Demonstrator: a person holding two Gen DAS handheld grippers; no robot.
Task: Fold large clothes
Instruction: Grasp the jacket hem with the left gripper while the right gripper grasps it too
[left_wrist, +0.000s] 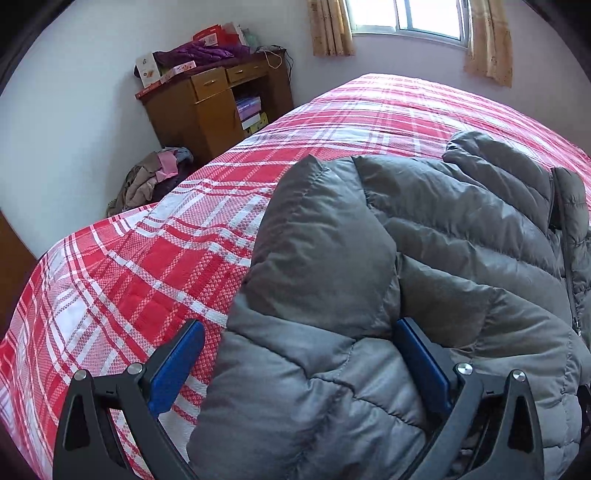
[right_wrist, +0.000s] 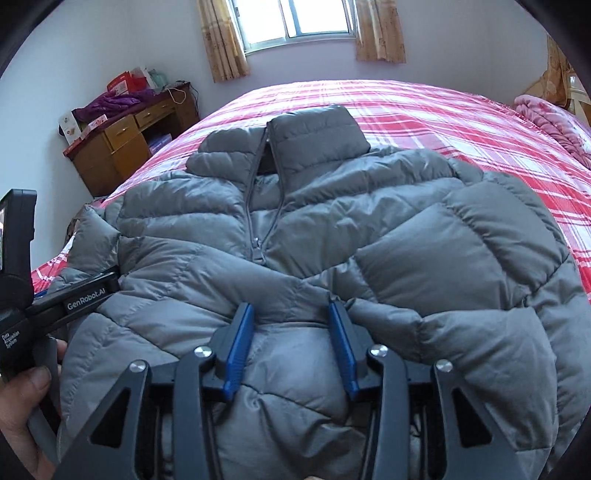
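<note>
Grey puffer jacket (right_wrist: 314, 229), face-up, part-unzipped, on bed

A wooden desk (left_wrist: 218, 107) is piled with a purple garment (left_wrist: 197, 53) and boxes; clothes (left_wrist: 155, 181) are heaped beside it, under a curtained window (right_wrist: 295, 22).

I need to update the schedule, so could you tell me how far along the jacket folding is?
Done: the grey puffer jacket lies front-up on the plaid bedspread, both sleeves crossed over the chest. In hand: the left tool straddles a sleeve; the right tool stands open over the hem. Left: folding the body into a compact bundle.
</note>
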